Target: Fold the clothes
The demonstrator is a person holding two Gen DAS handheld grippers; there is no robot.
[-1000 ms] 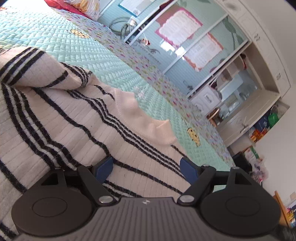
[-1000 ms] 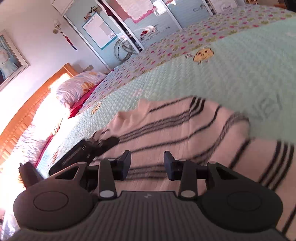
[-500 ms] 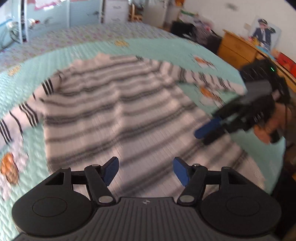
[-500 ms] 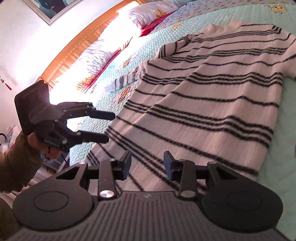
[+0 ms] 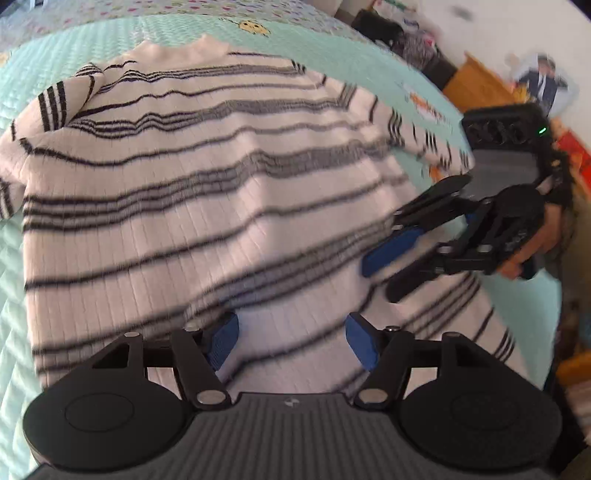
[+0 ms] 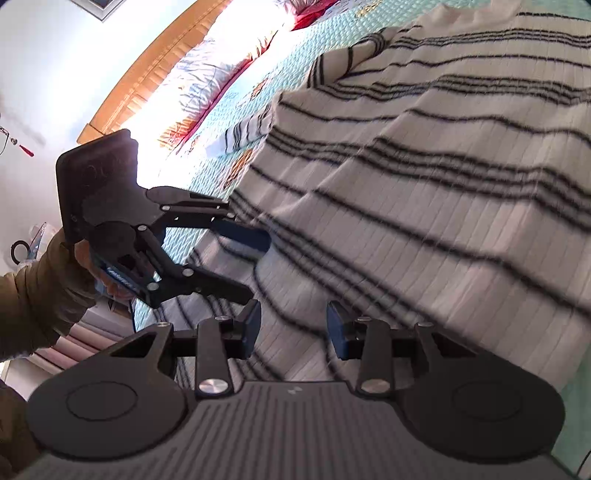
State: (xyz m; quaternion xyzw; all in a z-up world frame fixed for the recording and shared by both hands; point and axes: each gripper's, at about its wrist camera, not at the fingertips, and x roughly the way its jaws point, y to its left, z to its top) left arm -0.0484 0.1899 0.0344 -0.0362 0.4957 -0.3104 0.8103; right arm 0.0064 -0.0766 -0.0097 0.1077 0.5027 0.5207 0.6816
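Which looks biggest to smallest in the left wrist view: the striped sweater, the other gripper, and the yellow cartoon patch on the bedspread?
1. Striped sweater, fills most of the picture.
2. Right gripper, at the right edge over the sweater.
3. Yellow cartoon patch, tiny near the top; it lies farthest from the camera, so its true size is unsure.

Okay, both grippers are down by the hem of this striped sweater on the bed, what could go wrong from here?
1. The sweater lies with ripples and one sleeve tucked up near the collar; folding now would probably trap those creases.
2. The left gripper and right gripper are both open, gripping nothing; a shallow pinch might catch only the top layer.
3. They are close together over the hem, so they could collide.
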